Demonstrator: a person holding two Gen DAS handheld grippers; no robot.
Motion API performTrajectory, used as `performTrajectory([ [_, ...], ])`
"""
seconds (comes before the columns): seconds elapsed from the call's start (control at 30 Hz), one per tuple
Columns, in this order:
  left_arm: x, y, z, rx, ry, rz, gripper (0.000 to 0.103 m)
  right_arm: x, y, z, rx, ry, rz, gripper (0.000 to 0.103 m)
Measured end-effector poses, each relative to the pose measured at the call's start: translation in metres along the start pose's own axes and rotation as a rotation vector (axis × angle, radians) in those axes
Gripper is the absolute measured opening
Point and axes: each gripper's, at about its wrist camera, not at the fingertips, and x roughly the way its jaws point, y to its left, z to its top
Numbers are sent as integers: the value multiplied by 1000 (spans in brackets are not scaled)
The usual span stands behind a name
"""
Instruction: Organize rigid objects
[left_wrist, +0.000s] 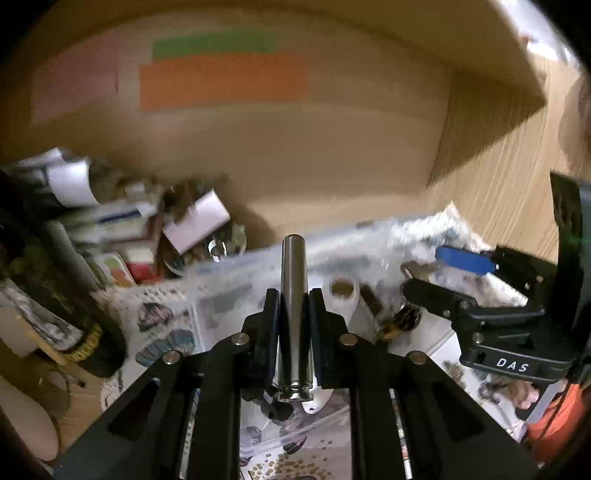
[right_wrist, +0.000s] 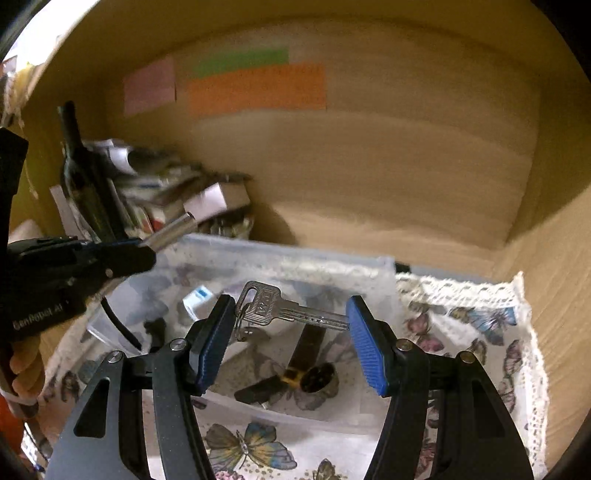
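My left gripper (left_wrist: 293, 299) is shut on a steel cylinder (left_wrist: 293, 295) that sticks forward between the fingers, above a clear plastic box (left_wrist: 229, 269). In the right wrist view the left gripper (right_wrist: 122, 258) and the cylinder (right_wrist: 173, 229) show at the left. My right gripper (right_wrist: 291, 321) holds a silver key (right_wrist: 280, 308) lengthwise between its blue pads (right_wrist: 364, 347), over the clear box (right_wrist: 295, 258). A wristwatch (right_wrist: 314, 376) and other small items lie in the box. The right gripper (left_wrist: 424, 280) shows at the right of the left wrist view.
A butterfly-print cloth with lace edge (right_wrist: 480, 325) lies under the box, inside a wooden shelf compartment (right_wrist: 369, 166). A dark bottle (right_wrist: 85, 177) and a heap of small boxes and papers (left_wrist: 129, 221) fill the left side. Coloured sticky notes (left_wrist: 221, 81) are on the back wall.
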Motion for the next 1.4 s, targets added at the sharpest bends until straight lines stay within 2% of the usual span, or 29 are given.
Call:
performTrajectory([
  [0.2,24,-8,-15,22,83,-22,15,24,4,-8,-13,90,29,59],
  [0.37,30,-9,-20,9,120,-30,15,30,11,-11,-37,121,34,59],
  [0.6,9,-5,-16,-17,84,-22,21,24,11,-10,-28,127,43,59],
  [0.7,-5,-4,-14,-26,51,-10,24,7,12,-7,-30,92,41,60],
  [0.8,-29,-7,-14,-25,-4,9,28,-15,12,-4,-29,41,35,65],
  [0.9,-53,-11,-16,-21,-57,23,37,-50,14,-3,-30,-37,30,71],
  [1.03,-87,-24,-22,-7,-150,52,62,-91,17,-7,-24,-135,18,87],
  [1.13,-110,-32,-29,-8,-211,60,74,-116,18,-11,-12,-191,22,97],
  [1.17,-114,-35,-30,-10,-221,61,82,-121,19,-13,-8,-206,23,101],
  [1.23,-127,-39,-37,-21,-257,67,95,-136,21,-19,-2,-242,20,103],
  [1.27,-131,-41,-40,-26,-273,72,99,-141,22,-21,-4,-253,18,103],
  [1.4,-149,-50,-54,-19,-330,102,102,-159,26,-33,-10,-290,19,103],
])
